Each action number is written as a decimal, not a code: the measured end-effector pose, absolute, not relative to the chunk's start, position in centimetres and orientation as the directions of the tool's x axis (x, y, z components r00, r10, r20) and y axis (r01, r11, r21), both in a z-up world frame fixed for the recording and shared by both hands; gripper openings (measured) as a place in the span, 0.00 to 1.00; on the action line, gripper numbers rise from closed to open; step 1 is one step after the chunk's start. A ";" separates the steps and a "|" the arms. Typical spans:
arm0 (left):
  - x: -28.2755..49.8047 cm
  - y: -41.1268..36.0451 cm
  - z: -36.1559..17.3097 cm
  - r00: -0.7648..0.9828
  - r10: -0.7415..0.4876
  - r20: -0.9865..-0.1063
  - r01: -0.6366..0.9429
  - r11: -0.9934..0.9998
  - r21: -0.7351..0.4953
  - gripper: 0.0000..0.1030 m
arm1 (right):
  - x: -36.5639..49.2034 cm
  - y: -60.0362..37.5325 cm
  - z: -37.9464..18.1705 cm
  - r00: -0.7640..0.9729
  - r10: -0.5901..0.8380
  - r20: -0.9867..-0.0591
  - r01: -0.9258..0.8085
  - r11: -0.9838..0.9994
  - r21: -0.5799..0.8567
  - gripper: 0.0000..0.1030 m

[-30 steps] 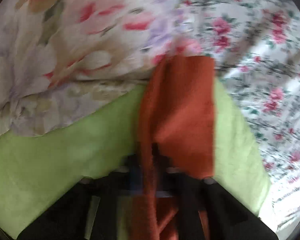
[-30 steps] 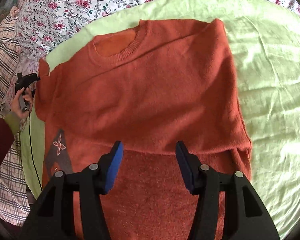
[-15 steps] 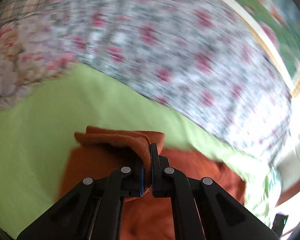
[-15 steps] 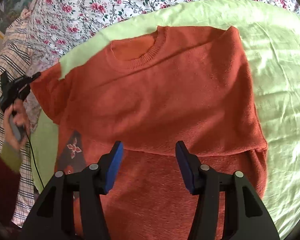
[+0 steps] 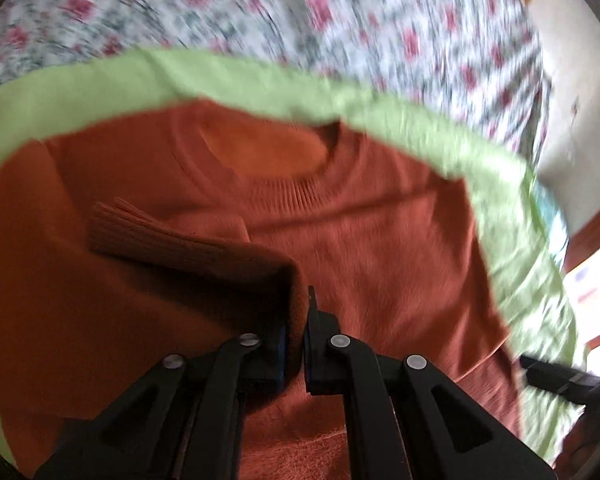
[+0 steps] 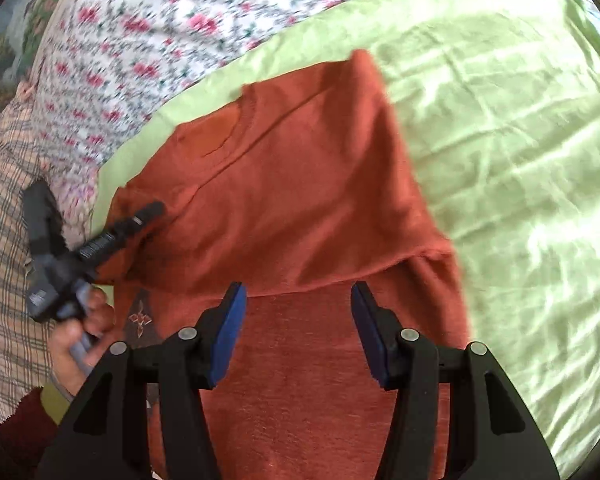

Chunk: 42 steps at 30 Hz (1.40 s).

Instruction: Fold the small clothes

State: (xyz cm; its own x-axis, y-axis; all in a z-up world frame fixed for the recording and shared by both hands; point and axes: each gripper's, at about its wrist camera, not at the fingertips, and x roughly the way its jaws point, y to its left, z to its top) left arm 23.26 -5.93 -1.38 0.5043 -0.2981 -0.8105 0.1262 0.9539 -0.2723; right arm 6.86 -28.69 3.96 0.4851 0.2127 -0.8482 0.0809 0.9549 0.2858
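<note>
An orange knit sweater (image 6: 300, 180) lies chest up on a light green sheet (image 6: 500, 120), with its neckline (image 5: 268, 152) at the far side. My left gripper (image 5: 296, 344) pinches the ribbed sleeve cuff (image 5: 160, 236) and holds it over the sweater's chest; its jaws are opening, but the knit is still between the pads. In the right wrist view the left gripper (image 6: 152, 210) reaches in from the left over the folded sleeve. My right gripper (image 6: 298, 320) hovers open above the sweater's lower part, with nothing between its fingers.
A floral bedcover (image 6: 160, 40) surrounds the green sheet at the back and left. A plaid cloth (image 6: 8, 220) lies at the left edge. A person's hand (image 6: 72, 340) holds the left gripper. Bare green sheet spreads to the right of the sweater.
My left gripper has carried the sleeve from the sweater's left edge inward over the chest, rolling as it went. The right gripper has shifted slightly and stays open.
</note>
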 end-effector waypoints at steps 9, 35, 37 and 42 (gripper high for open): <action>18.3 -4.6 -1.6 0.437 -0.336 -0.834 0.150 0.942 -0.301 0.54 | 7.3 -28.7 4.5 0.505 0.215 -0.836 0.059 0.957 0.282 0.54; 16.2 15.8 -3.1 0.443 0.100 -0.891 -0.313 0.949 -0.048 0.55 | 19.3 -9.4 -0.2 0.457 0.178 -0.871 -0.375 0.927 -0.008 0.07; 16.3 15.6 -3.4 0.439 0.110 -0.892 -0.328 0.944 -0.045 0.55 | 18.6 -12.5 1.9 0.500 0.210 -0.840 -0.291 0.955 0.066 0.06; 16.2 15.2 -3.5 0.443 0.136 -0.886 -0.354 0.935 -0.033 0.54 | 15.4 -21.7 3.8 0.580 0.188 -0.793 -0.050 0.979 0.195 0.06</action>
State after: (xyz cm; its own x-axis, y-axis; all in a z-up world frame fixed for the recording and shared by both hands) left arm 16.22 15.16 -3.50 0.4435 0.1364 -0.8859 -0.3537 0.9348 -0.0331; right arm 15.44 -21.72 3.85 0.5803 0.1876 -0.7925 -0.0499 0.9795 0.1953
